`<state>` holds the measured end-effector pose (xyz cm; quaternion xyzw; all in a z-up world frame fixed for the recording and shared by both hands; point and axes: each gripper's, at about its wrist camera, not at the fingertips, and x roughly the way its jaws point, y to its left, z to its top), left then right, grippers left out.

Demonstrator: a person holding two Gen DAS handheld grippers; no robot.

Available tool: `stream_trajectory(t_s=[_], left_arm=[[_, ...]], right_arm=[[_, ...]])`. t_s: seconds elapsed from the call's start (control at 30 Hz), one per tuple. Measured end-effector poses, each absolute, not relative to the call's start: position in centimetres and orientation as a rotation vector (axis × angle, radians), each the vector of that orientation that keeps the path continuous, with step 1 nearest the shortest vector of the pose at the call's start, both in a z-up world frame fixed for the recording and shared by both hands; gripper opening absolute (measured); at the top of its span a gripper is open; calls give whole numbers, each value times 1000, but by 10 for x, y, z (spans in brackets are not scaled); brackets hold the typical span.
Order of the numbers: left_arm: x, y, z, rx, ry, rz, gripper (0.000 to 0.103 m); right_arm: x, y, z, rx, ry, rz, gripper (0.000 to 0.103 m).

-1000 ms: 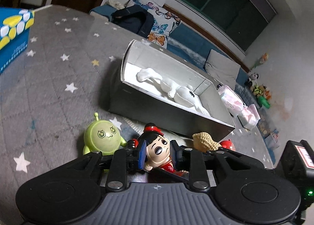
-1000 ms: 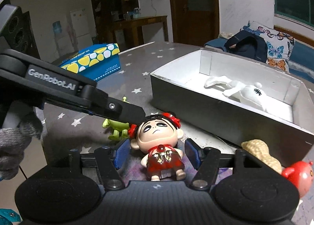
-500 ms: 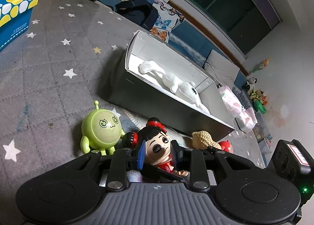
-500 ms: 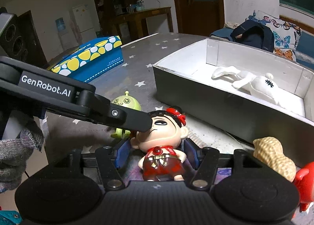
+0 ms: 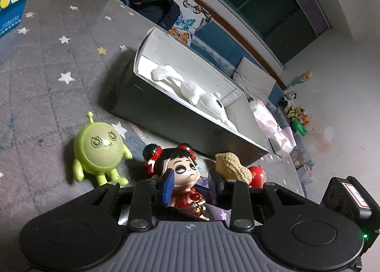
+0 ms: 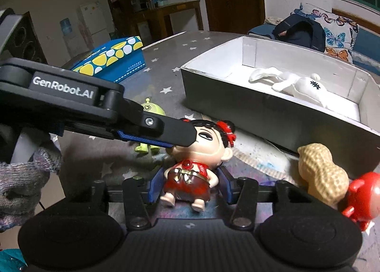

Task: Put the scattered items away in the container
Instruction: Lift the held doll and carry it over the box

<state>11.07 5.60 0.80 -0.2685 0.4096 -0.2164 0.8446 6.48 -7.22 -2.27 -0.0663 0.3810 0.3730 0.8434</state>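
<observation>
Star-print grey table (image 5: 47, 63): left gripper (image 5: 190, 183) pinches doll (image 6: 201, 151) by its head, right gripper (image 6: 188, 187) brackets its torso without clear contact; two grips risk twisting it loose short of box (image 6: 237, 86).

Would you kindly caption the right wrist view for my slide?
Both grippers close around a red-dressed doll beside an open box.

Grey star-printed worktop (image 5: 47, 63), bearing an open box (image 5: 166, 115) at centre, green alien figure (image 5: 99, 148) at 8 o'clock, peanut (image 5: 231, 165) and red toy (image 5: 257, 173) at 4, blue carton (image 5: 11, 3) at 10.
</observation>
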Motion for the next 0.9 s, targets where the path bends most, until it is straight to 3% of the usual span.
stream_trajectory(t_s=[0.9], left_arm=[[116,68,0,-656,869,-426,35]], right_arm=[[84,-76,-26,-27,862,729,57]])
